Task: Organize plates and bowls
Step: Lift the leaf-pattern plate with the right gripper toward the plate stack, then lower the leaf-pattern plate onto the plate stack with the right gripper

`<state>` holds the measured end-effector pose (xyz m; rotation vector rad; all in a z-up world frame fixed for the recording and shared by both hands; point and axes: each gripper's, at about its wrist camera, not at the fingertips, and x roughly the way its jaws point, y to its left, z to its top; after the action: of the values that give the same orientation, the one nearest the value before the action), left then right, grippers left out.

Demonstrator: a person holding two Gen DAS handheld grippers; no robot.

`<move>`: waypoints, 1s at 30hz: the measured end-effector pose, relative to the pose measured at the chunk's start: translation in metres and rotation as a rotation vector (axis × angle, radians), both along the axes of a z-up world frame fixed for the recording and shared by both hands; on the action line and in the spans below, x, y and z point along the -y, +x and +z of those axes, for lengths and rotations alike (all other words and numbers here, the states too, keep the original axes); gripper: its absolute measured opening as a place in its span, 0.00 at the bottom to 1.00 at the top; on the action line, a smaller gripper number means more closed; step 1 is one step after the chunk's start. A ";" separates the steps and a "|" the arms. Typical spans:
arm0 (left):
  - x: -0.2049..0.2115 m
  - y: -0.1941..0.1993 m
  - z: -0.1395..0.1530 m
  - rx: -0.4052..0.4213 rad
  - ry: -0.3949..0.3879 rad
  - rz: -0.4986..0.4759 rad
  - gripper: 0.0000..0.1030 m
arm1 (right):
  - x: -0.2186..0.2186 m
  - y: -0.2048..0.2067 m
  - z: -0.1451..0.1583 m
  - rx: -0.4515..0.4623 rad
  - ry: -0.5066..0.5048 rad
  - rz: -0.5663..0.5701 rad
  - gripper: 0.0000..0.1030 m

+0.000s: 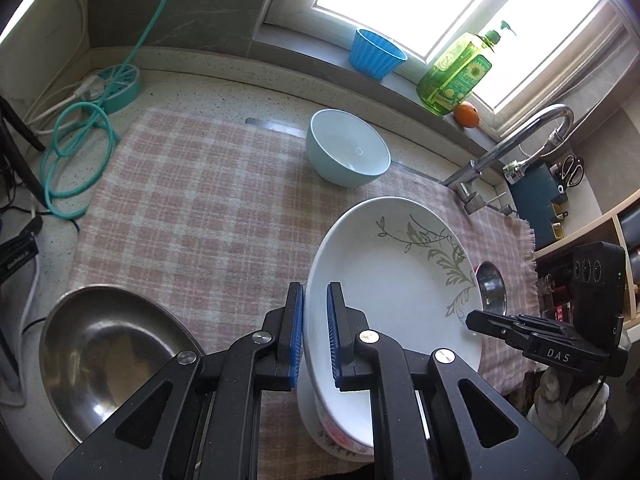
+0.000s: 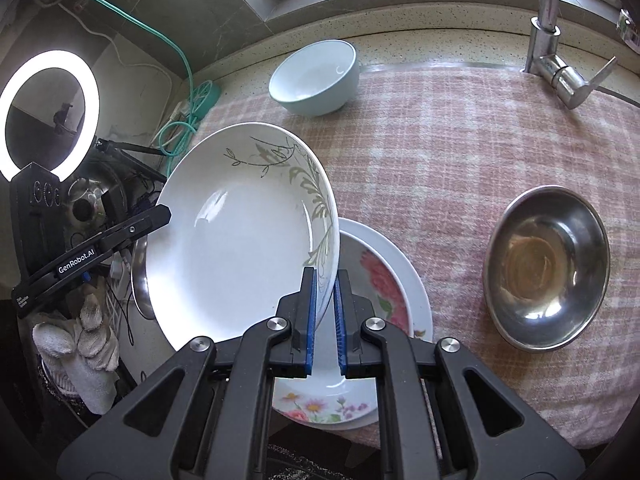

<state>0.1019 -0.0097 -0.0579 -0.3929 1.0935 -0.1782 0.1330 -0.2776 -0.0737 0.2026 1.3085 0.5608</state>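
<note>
Bright window [image 1: 420, 4] backlight; ring light [image 2: 50, 114] glares; fisheye-curved edges

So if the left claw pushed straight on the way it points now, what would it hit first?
Probably the checked cloth on the counter. The left claw is shut on the rim of the leaf-patterned plate and angled down; beyond its tips only cloth shows, with the pale blue bowl farther off. Depth is uncertain.

Left gripper [image 1: 315, 312], right gripper [image 2: 325, 300] clamped, angled down.
</note>
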 end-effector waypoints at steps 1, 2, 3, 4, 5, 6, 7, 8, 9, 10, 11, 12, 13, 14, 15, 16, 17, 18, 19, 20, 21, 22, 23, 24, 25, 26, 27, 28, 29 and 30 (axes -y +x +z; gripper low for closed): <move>0.004 -0.004 -0.002 -0.004 -0.003 0.002 0.10 | 0.003 -0.002 -0.002 -0.003 -0.004 0.002 0.08; 0.008 -0.008 -0.004 -0.010 -0.005 0.004 0.10 | 0.006 -0.004 -0.003 -0.007 -0.007 0.004 0.08; 0.010 -0.011 -0.007 -0.015 -0.008 0.006 0.09 | 0.009 -0.007 -0.005 -0.011 -0.010 0.006 0.08; 0.013 -0.015 -0.009 -0.022 -0.013 0.010 0.09 | 0.011 -0.009 -0.007 -0.015 -0.013 0.008 0.08; 0.016 -0.018 -0.011 -0.028 -0.017 0.014 0.10 | 0.014 -0.011 -0.009 -0.018 -0.016 0.011 0.08; 0.018 -0.021 -0.014 -0.034 -0.019 0.016 0.10 | 0.016 -0.013 -0.010 -0.021 -0.019 0.014 0.08; 0.020 -0.024 -0.016 -0.040 -0.022 0.019 0.09 | 0.018 -0.015 -0.012 -0.024 -0.022 0.017 0.08; 0.022 -0.027 -0.019 -0.047 -0.026 0.021 0.10 | 0.020 -0.017 -0.014 -0.028 -0.024 0.019 0.08; 0.023 -0.030 -0.021 -0.053 -0.029 0.023 0.10 | 0.022 -0.018 -0.016 -0.031 -0.026 0.021 0.08; 0.025 -0.033 -0.023 -0.058 -0.030 0.026 0.10 | 0.024 -0.020 -0.018 -0.034 -0.028 0.022 0.08; 0.027 -0.036 -0.025 -0.062 -0.029 0.027 0.10 | 0.025 -0.021 -0.021 -0.037 -0.032 0.025 0.08; 0.029 -0.038 -0.027 -0.067 -0.027 0.027 0.10 | 0.026 -0.022 -0.023 -0.039 -0.035 0.027 0.08; 0.031 -0.040 -0.029 -0.072 -0.026 0.026 0.10 | 0.027 -0.023 -0.026 -0.043 -0.039 0.027 0.08; 0.033 -0.042 -0.031 -0.077 -0.023 0.025 0.10 | 0.028 -0.024 -0.028 -0.047 -0.043 0.029 0.08; 0.034 -0.043 -0.033 -0.082 -0.020 0.025 0.10 | 0.029 -0.025 -0.030 -0.050 -0.047 0.029 0.08; 0.035 -0.044 -0.035 -0.086 -0.019 0.025 0.10 | 0.029 -0.025 -0.032 -0.051 -0.051 0.031 0.08; 0.036 -0.045 -0.037 -0.091 -0.018 0.027 0.10 | 0.030 -0.026 -0.034 -0.050 -0.055 0.033 0.08; 0.036 -0.046 -0.039 -0.096 -0.020 0.030 0.10 | 0.030 -0.026 -0.035 -0.050 -0.059 0.034 0.08; 0.037 -0.047 -0.041 -0.099 -0.019 0.031 0.10 | 0.030 -0.027 -0.036 -0.050 -0.062 0.035 0.08; 0.038 -0.048 -0.042 -0.101 -0.016 0.033 0.10 | 0.030 -0.027 -0.037 -0.050 -0.063 0.037 0.08; 0.039 -0.049 -0.044 -0.104 -0.013 0.034 0.10 | 0.030 -0.027 -0.038 -0.050 -0.065 0.037 0.08; 0.040 -0.050 -0.045 -0.106 -0.011 0.035 0.09 | 0.031 -0.028 -0.038 -0.048 -0.068 0.038 0.08; 0.040 -0.050 -0.046 -0.108 -0.012 0.035 0.09 | 0.031 -0.028 -0.039 -0.048 -0.070 0.038 0.08; 0.040 -0.050 -0.047 -0.111 -0.012 0.037 0.09 | 0.031 -0.028 -0.040 -0.048 -0.073 0.040 0.08; 0.041 -0.051 -0.048 -0.113 -0.011 0.038 0.10 | 0.031 -0.028 -0.041 -0.049 -0.075 0.041 0.08; 0.041 -0.051 -0.049 -0.115 -0.011 0.038 0.10 | 0.031 -0.028 -0.041 -0.050 -0.077 0.042 0.08; 0.041 -0.051 -0.050 -0.117 -0.012 0.040 0.10 | 0.031 -0.029 -0.042 -0.051 -0.079 0.043 0.08; 0.041 -0.052 -0.051 -0.119 -0.011 0.041 0.10 | 0.030 -0.029 -0.043 -0.051 -0.083 0.045 0.08; 0.041 -0.052 -0.051 -0.120 -0.009 0.040 0.09 | 0.030 -0.030 -0.044 -0.051 -0.087 0.047 0.08; 0.042 -0.053 -0.051 -0.121 -0.008 0.040 0.09 | 0.029 -0.031 -0.044 -0.050 -0.089 0.048 0.08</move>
<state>0.0492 -0.0514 -0.1093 -0.4366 1.2032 -0.1248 0.1024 -0.3070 -0.1178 0.1132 1.3872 0.5399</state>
